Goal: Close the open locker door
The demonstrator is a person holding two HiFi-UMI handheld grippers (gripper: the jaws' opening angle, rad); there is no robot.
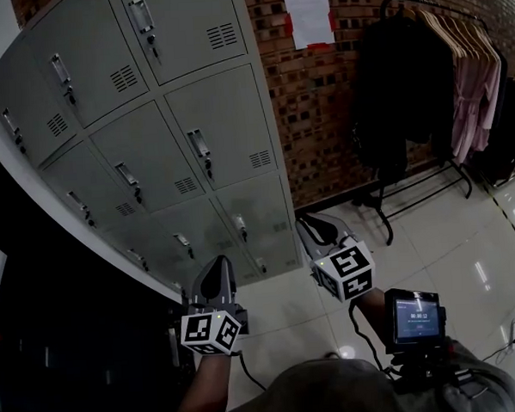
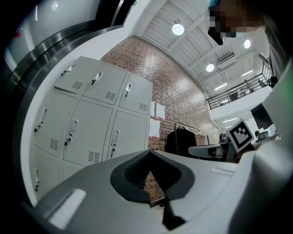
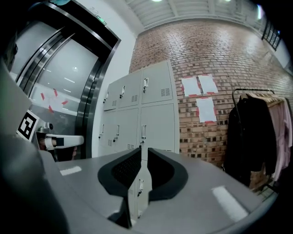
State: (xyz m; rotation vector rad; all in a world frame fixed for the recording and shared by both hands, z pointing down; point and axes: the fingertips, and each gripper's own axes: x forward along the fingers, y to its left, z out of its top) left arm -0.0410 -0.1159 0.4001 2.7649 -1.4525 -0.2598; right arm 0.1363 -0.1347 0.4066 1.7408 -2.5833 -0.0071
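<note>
Left tongs [image 1: 216,265], right tongs [image 1: 311,225] short of lockers [image 1: 223,129]

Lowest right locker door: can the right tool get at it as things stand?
Probably yes. The right tool points toward the lowest right locker door, and only tiled floor lies between them. It is apart from the door, so the person would need to step closer.

Grey-shelled left gripper [image 1: 216,279] and right gripper [image 1: 316,230]: black pads, black-white marker cubes [image 1: 345,272]. Small lit screen [image 1: 416,315] beside right cube.
</note>
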